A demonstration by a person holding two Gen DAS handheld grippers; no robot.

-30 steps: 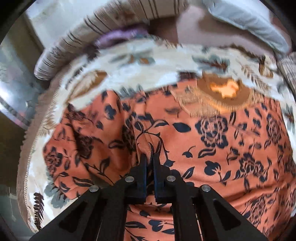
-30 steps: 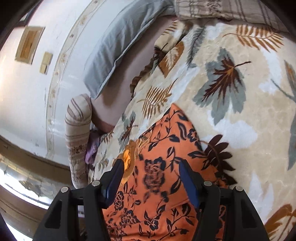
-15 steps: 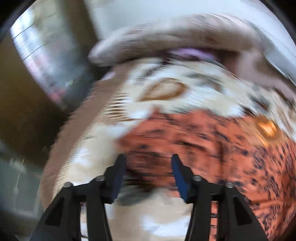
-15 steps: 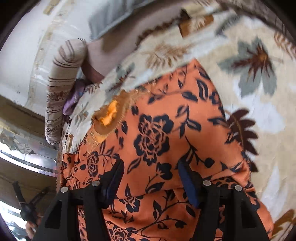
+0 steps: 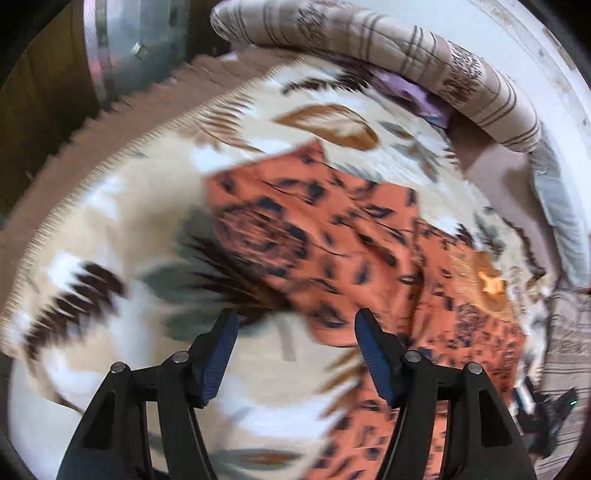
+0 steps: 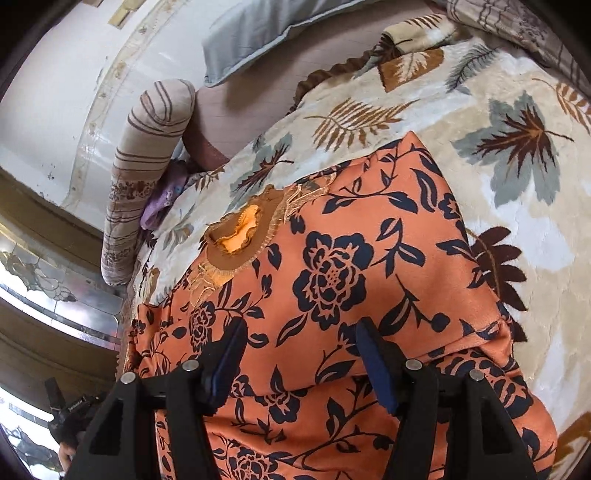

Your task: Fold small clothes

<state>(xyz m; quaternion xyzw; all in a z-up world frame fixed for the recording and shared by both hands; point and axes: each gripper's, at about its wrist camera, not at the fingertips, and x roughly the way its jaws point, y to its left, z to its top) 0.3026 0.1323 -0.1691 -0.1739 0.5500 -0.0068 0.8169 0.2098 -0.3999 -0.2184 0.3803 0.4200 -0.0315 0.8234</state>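
Left wrist view is showing the biggest thing first: the leaf-patterned blanket (image 5: 122,236) that is covering the bed, soft and plushy, so it is giving way under any press. On it the orange floral garment (image 6: 369,266) is lying spread, its neckline with the brown lace trim (image 6: 236,236) pointing toward the striped bolster (image 6: 147,155) and the grey pillow (image 6: 266,33) by the white wall. I am judging this cloth as thin, light and a bit slippery; it is folding easily but also sliding and wrinkling, so I am thinking the best hold is on a hem or a corner, pinching the edge only and not the blanket under it. My left claw (image 5: 295,332) has just been opening and is now standing wide with nothing between the jaws, hanging over the blanket just beside the garment's edge; this view is blurred. My right claw (image 6: 299,343) is also standing wide above the middle of the garment, pads not pressing on it. At the lower left of the right wrist view, the other gripper (image 6: 70,410) is showing small.
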